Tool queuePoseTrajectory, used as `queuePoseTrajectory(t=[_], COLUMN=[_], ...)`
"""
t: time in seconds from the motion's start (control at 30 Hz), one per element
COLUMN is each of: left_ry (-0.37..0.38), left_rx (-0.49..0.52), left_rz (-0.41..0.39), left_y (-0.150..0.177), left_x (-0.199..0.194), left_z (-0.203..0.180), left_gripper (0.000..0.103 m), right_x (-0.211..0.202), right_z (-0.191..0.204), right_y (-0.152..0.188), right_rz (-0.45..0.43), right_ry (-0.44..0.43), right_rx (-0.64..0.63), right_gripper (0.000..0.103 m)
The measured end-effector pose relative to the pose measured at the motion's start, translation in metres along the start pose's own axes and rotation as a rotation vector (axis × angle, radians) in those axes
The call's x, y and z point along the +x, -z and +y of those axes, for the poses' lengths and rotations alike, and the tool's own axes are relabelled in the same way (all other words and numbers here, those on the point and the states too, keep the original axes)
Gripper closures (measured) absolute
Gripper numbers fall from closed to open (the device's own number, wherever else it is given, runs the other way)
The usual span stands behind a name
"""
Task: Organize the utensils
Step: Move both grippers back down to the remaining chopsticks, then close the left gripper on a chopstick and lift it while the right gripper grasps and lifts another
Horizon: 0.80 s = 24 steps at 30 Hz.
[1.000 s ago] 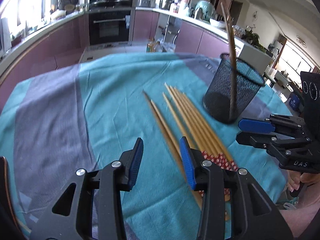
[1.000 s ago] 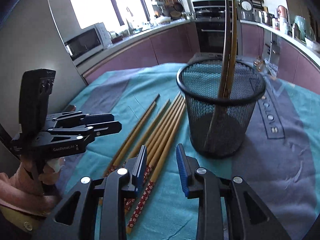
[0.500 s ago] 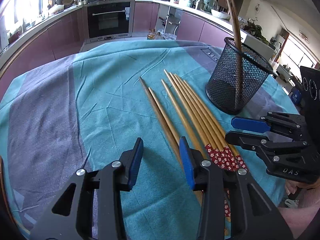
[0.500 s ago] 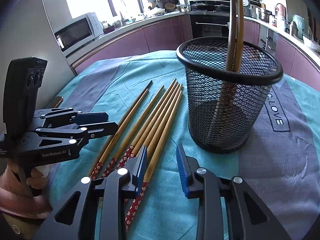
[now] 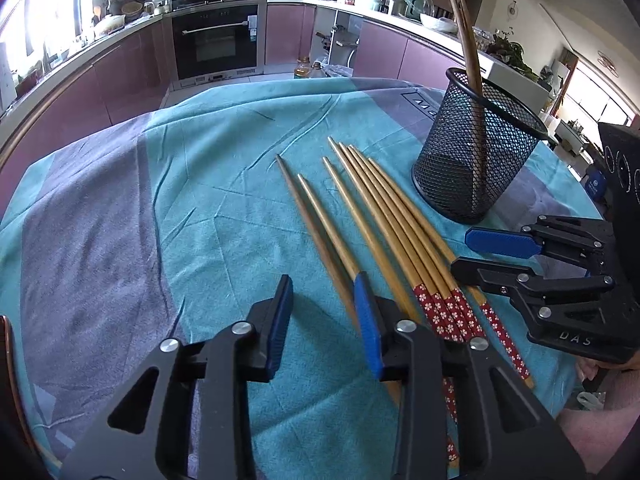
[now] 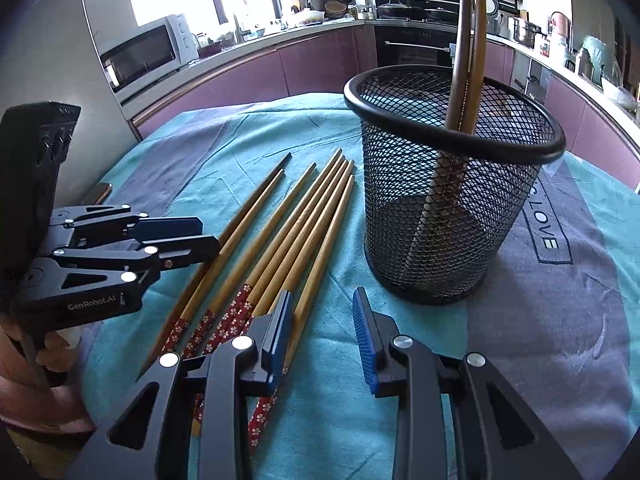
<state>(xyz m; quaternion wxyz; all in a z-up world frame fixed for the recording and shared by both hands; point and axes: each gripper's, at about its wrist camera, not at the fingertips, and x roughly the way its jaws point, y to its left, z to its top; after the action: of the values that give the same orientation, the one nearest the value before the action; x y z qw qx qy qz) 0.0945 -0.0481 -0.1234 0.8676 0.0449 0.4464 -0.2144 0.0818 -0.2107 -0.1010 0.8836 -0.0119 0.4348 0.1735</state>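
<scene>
Bamboo chopsticks [image 5: 384, 216], seven or so, flat on the teal and grey cloth [image 5: 120, 208] over the tabletop, side by side, thin tips toward the far edge, red flowered ends toward the near edge. Likely lined up that way for easy picking, one at a time. Just beside them, toward the right edge: black mesh cup [image 6: 448, 184], upright, rim up. Two darker chopsticks [image 6: 468, 40] already inside, leaning on the rim, tall ends poking out the top. Good home for long thin things; walls to stop any rolling.

Left gripper [image 5: 324, 320] low over the cloth near the near edge, fingers wide open, nothing between them. Right finger [image 5: 366, 320] of that pair just over the leftmost loose sticks, left finger above bare cloth. Looks aimed to close on one of those.

Right gripper [image 6: 324, 336] also open and empty, hanging near the flowered ends, left finger [image 6: 280, 332] over the sticks closest to the cup, right finger over bare cloth near the cup's foot.

Job only partly done: two in the cup, the rest waiting on the cloth. Thin, round, smooth sticks, so easy to roll or slip from a pinch.
</scene>
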Motion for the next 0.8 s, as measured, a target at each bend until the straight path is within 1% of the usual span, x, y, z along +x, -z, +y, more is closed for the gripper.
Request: queuePoseTrajectory(t=[0.1, 0.27, 0.4, 0.47, 0.53, 0.57, 0.6, 0.67, 0.8], left_ry=[0.006, -0.007, -0.013, -0.019, -0.025, -0.026, -0.022, -0.013, -0.015], left_rx=[-0.004, 0.004, -0.005, -0.006, -0.01, -0.014, -0.019, -0.03, -0.059], left_rz=[0.003, 0.009, 0.015, 0.017, 0.019, 0.02, 0.021, 0.02, 0.013], left_y=[0.001, -0.004, -0.011, -0.014, -0.017, -0.019, -0.019, -0.02, -0.018], left_x=[0.0, 0.005, 0.011, 0.014, 0.017, 0.018, 0.019, 0.019, 0.018], left_z=[0.002, 0.002, 0.004, 0.005, 0.005, 0.005, 0.005, 0.005, 0.007], left_gripper=[0.073, 0.071, 0.073, 0.075, 0.079, 0.083, 0.087, 0.091, 0.093], right_x=[0.003, 0.011, 0.013, 0.015, 0.014, 0.015, 0.014, 0.013, 0.008], right_z=[0.004, 0.008, 0.007, 0.006, 0.005, 0.004, 0.003, -0.002, -0.007], right_y=[-0.003, -0.009, -0.011, -0.012, -0.013, -0.013, -0.013, -0.013, -0.011], right_rz=[0.003, -0.005, -0.009, -0.012, -0.013, -0.014, -0.014, -0.018, -0.026], right_ry=[0.019, 0.043, 0.049, 0.05, 0.042, 0.035, 0.024, 0.014, -0.004], right_rx=[-0.007, -0.012, -0.01, -0.003, 0.006, 0.016, 0.029, 0.053, 0.085], right_gripper=[0.075, 0.075, 0.075, 0.077, 0.085, 0.088, 0.093, 0.094, 0.097])
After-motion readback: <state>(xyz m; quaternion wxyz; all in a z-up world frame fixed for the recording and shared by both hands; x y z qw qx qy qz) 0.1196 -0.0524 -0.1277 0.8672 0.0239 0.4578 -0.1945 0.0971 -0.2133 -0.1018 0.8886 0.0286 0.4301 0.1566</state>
